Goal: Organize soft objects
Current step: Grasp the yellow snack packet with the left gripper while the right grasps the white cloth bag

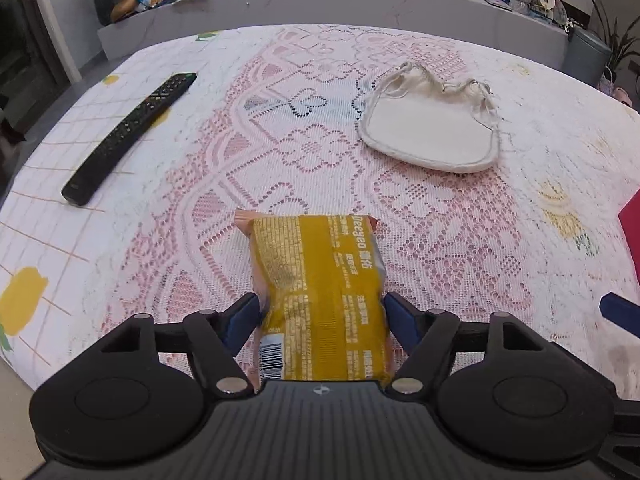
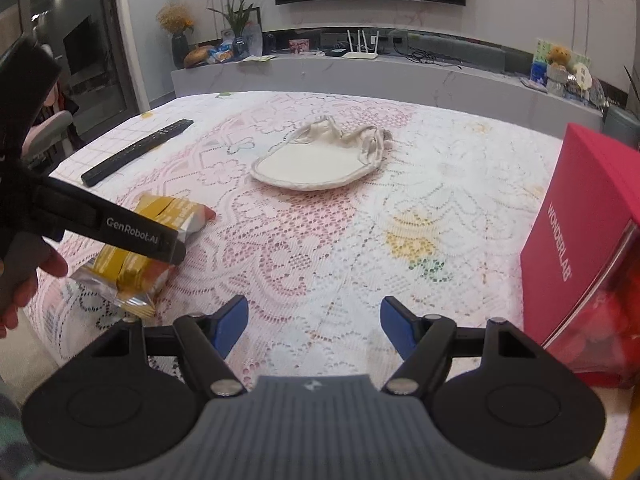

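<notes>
Here's the table [image 2: 460, 168], big and spread with a lace cloth [image 1: 304, 152], pink showing through the holes. Off to the right edge stands a red box [image 2: 580, 240]. Far side of the cloth, a cream fabric bag [image 1: 430, 124] lies flat, drawstring bunched at its top. A black remote [image 1: 128, 136] sits over on the left, well apart from everything else.

Now the thing that matters: the yellow snack packet [image 1: 320, 300], near the front edge of the table. Its long axis runs straight away from the left gripper [image 1: 320, 320], lined up with the fingers, barcode end toward the camera and the crimped end pointing toward the bag. The packet sits right between the two blue pads, left pad against its side, right pad at the other edge. Whether they're properly squeezing yet, I can't tell; the foil isn't visibly pinched in. Jaws stand fairly wide, about the packet's width.

The right gripper [image 2: 314, 328] hovers over bare lace, jaws apart, nothing between them, packet off to its left.

So the left hand is clearly the nearer one. My guess: close across the short width, then carry it forward toward the bag.
</notes>
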A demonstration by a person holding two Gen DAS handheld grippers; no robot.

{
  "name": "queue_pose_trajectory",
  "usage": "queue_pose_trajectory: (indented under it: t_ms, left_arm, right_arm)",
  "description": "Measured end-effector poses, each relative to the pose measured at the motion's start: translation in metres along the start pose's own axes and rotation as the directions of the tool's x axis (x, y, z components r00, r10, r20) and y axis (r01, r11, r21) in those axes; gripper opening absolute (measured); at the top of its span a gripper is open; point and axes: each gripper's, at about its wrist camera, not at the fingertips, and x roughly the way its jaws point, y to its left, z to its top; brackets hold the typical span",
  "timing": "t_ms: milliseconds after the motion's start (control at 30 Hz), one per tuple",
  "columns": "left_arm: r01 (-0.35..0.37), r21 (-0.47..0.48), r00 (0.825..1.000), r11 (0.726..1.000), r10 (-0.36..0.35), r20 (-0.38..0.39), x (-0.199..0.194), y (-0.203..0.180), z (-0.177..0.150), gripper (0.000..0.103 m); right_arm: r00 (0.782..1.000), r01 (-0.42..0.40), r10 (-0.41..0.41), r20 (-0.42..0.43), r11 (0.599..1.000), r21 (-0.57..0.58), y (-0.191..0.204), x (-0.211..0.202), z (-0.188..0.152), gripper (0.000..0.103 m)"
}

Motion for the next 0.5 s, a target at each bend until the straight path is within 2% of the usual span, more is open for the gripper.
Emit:
queue_pose_trajectory:
  t_ms: [167, 300, 500]
  left_arm:
    - [0.015, 0.026, 1.0, 1.0, -0.015, 0.006, -0.002, -0.003, -0.001, 0.069]
    - [0.035, -0.013, 0.999, 0.999, -0.035, 0.017, -0.006, 0.004, 0.003, 0.061]
    - [0.047, -0.073, 0.996, 0.996, -0.041, 0.082, -0.028, 0.013, 0.027, 0.059]
  right_arm:
    - [1.0, 0.014, -0.014, -0.005, 1.0, 0.009, 0.001, 0.004, -0.002, 0.071]
    - [1.0, 0.028, -0.028, 0.001, 0.999, 0.028, 0.001, 0.004, 0.003, 0.071]
    - [0.998, 0.049, -0.051, 0.043, 0.998, 0.049, -0.001, 0.012, 0.031, 0.071]
